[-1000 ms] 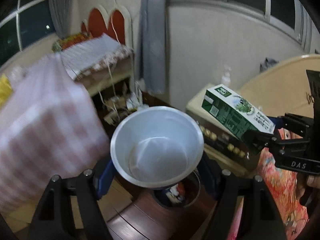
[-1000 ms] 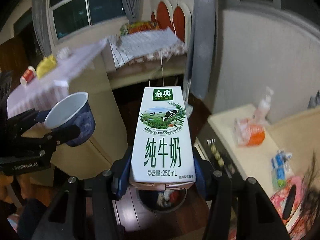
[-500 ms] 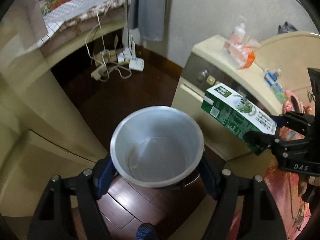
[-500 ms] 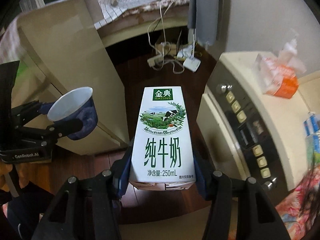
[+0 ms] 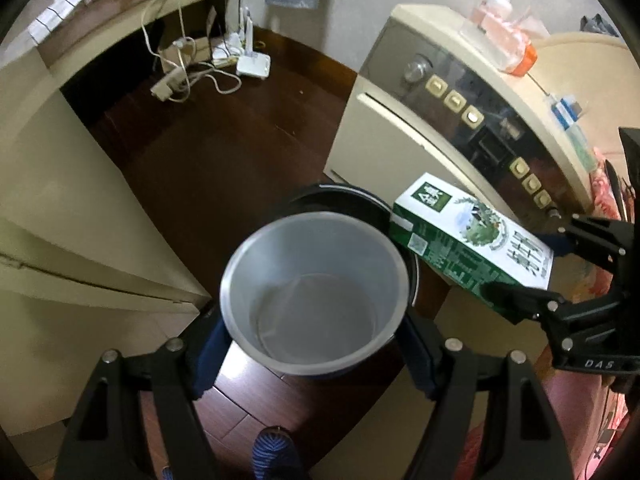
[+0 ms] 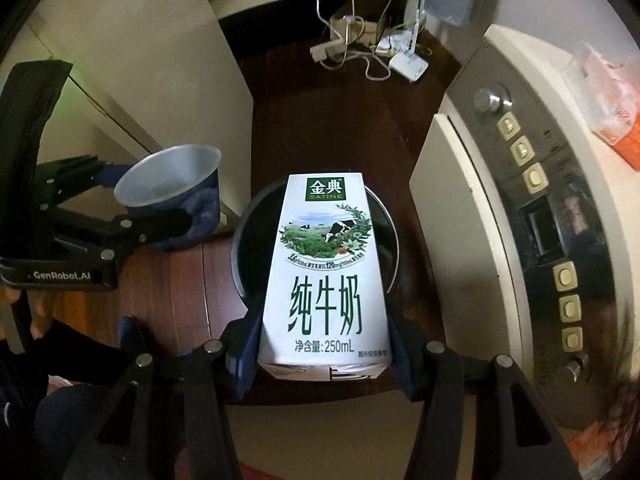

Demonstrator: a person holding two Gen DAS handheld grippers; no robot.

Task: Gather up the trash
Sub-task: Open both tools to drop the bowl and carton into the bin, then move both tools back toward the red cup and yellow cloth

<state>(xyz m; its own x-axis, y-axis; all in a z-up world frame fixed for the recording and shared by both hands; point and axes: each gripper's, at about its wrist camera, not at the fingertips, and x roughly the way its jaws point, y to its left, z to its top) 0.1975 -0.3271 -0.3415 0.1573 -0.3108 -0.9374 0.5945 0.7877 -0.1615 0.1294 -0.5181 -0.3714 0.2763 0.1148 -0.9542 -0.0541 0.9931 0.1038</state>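
Both tools pointed steeply down over the dark bin [image 6: 316, 240] on the floor, the left tool [image 5: 316, 344] clamped on an empty foil-lined cup [image 5: 316, 296] and the right tool [image 6: 322, 354] gripping a milk carton [image 6: 324, 272], apparently positioned so both could be dropped in.

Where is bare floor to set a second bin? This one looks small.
Free: the dark wood floor between the cream cabinet and the appliance, beyond the black bin. Crowded: the far end, with a power strip, cables and a white box.
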